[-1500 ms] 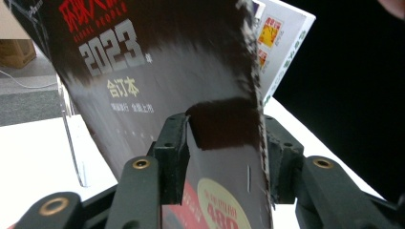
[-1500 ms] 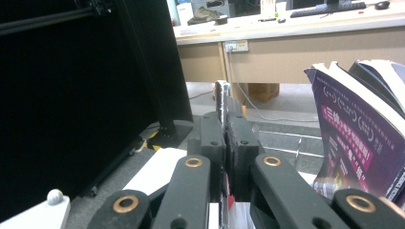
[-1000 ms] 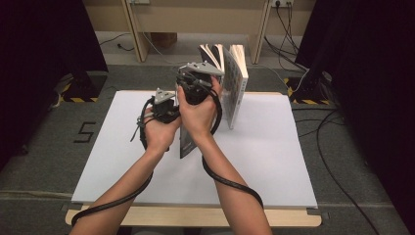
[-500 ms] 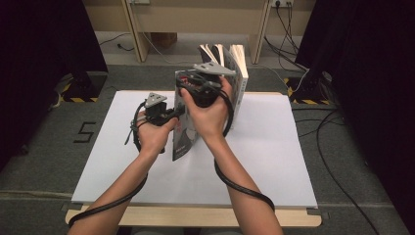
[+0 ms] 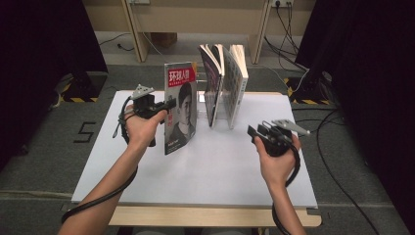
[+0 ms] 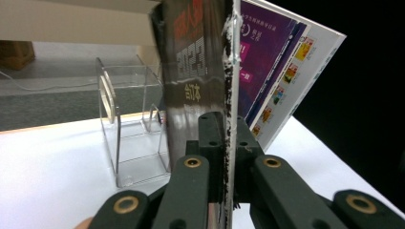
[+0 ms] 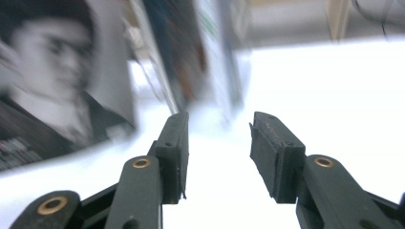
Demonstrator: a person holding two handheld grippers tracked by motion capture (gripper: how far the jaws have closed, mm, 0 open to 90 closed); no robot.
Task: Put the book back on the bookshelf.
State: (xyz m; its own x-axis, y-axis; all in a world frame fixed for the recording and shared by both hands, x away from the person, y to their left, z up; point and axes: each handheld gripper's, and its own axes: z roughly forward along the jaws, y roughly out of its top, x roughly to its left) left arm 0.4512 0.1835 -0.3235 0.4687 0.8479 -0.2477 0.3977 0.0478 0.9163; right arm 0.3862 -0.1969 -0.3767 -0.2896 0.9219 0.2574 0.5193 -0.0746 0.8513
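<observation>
My left gripper (image 5: 168, 104) is shut on the left edge of a magazine (image 5: 182, 105) with a red title and a portrait cover, and holds it upright over the white table (image 5: 220, 166). In the left gripper view the jaws (image 6: 224, 129) pinch the magazine's edge (image 6: 196, 71), and a purple printed page (image 6: 277, 67) fans out to its right. My right gripper (image 5: 253, 132) hovers low over the table's right half, pointing left. It is open, its jaws (image 7: 217, 143) have just been opening, and nothing is between them. Beyond them the magazine cover (image 7: 57, 95) is blurred.
Behind the magazine, several books (image 5: 225, 83) lean upright in a clear acrylic rack (image 6: 129, 138) at the table's far middle. Dark curtains flank the table, and cables lie on the floor at the right (image 5: 337, 142).
The right hand has left the magazine's top, swung down and to the right, and its jaws have opened. The left gripper keeps the magazine and has shifted slightly left, away from the rack.
</observation>
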